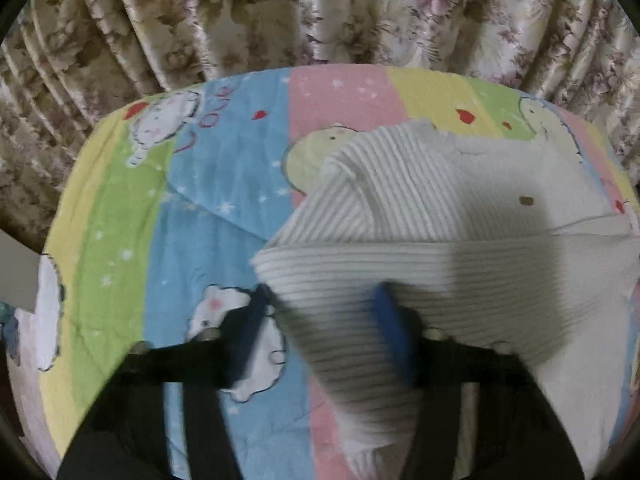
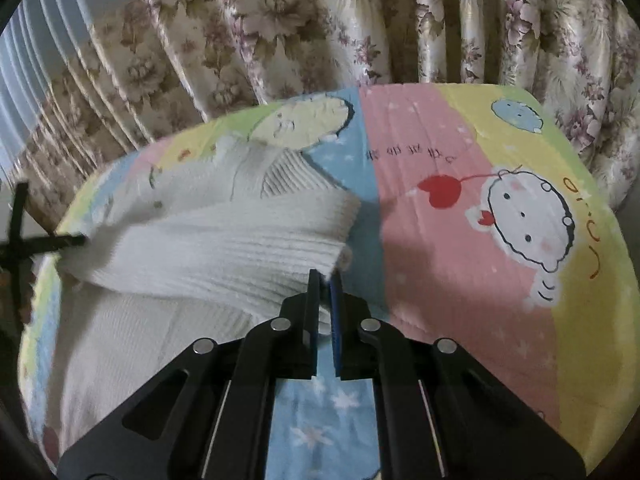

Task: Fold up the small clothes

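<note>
Ribbed white sweater (image 2: pixel 208 240) on pastel cartoon sheet (image 2: pixel 460 208).

a home bedroom: floral curtains (image 1: pixel 280 12), cartoon-print bedsheet (image 2: pixel 460 184)

right hand-held gripper (image 2: pixel 325 280) | clamped on white sweater (image 2: pixel 224 240) edge | cartoon sheet (image 2: pixel 460 260)

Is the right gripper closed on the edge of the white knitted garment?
Yes: in the right wrist view the right gripper has its two jaws pressed together on the edge of the white ribbed sweater.
</note>
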`<state>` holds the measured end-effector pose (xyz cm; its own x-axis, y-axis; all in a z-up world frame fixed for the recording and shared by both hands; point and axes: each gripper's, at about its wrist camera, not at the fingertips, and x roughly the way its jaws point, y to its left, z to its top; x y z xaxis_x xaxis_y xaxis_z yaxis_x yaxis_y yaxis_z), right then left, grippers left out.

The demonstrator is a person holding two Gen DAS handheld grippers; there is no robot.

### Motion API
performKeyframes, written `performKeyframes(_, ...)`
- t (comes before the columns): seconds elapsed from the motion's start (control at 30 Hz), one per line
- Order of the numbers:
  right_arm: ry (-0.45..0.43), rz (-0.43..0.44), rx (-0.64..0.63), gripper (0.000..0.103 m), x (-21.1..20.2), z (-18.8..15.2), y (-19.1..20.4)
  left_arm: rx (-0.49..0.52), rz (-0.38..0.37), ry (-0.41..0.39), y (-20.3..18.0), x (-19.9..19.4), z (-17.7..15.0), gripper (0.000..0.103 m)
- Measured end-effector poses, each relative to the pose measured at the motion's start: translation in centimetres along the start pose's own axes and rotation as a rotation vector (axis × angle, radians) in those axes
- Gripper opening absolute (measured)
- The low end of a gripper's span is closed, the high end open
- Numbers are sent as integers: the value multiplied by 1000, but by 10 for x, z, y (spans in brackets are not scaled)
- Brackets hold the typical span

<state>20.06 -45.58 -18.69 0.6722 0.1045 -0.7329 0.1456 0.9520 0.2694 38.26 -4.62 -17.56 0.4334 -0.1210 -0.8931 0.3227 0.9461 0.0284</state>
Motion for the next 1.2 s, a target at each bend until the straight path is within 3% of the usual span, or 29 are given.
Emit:
performKeyframes(0.07, -19, -4, -11, 6, 1, 7, 2, -14, 24, -20, 4, -3, -1, 29)
performKeyframes(0.27, -40, 35, -103, 5, 10, 30, 34, -89, 2, -25, 36, -2, -9, 24)
performKeyframes(0.4, 14, -9, -103, 5, 31, 40, 41, -90, -8, -38, 39, -2, -11, 24)
performKeyframes(0.5, 85, -27, -37, 7, 34, 34, 28, -88, 18, -40, 39, -7, -12, 36)
performKeyframes(0.57, 125, -62, -49, 11, 27, 24, 26, -79, 56, -48, 39, -10, -12, 55)
performKeyframes(0.63, 149, -94, -46, 15, 17, 15, 20, -79, 65, -58, 41, -15, -12, 58)
performKeyframes(0.67, 140, -88, -39, 22, 12, 14, 18, -85, 53, -63, 42, -18, -12, 59)
performKeyframes(0.77, 69, 35, 1, 41, 0, 20, 15, -110, 2, -88, 39, -30, -8, 67)
performKeyframes(0.87, 84, 78, 16, 47, 19, 30, 18, -99, -77, -87, 19, -39, -7, 67)
performKeyframes(0.9, 103, 69, 30, 46, 31, 33, 19, -73, -94, -81, 7, -39, -7, 67)
performKeyframes(0.97, 116, 76, 35, 8, 41, 36, 24, -25, -70, -68, -11, -33, -9, 67)
performKeyframes(1.1, 59, 123, -40, 3, 20, 38, 47, 64, -1, -28, -37, -8, -17, 67)
performKeyframes(1.2, 100, 124, -74, 3, 13, 29, 39, 66, -3, -34, -36, -5, -16, 69)
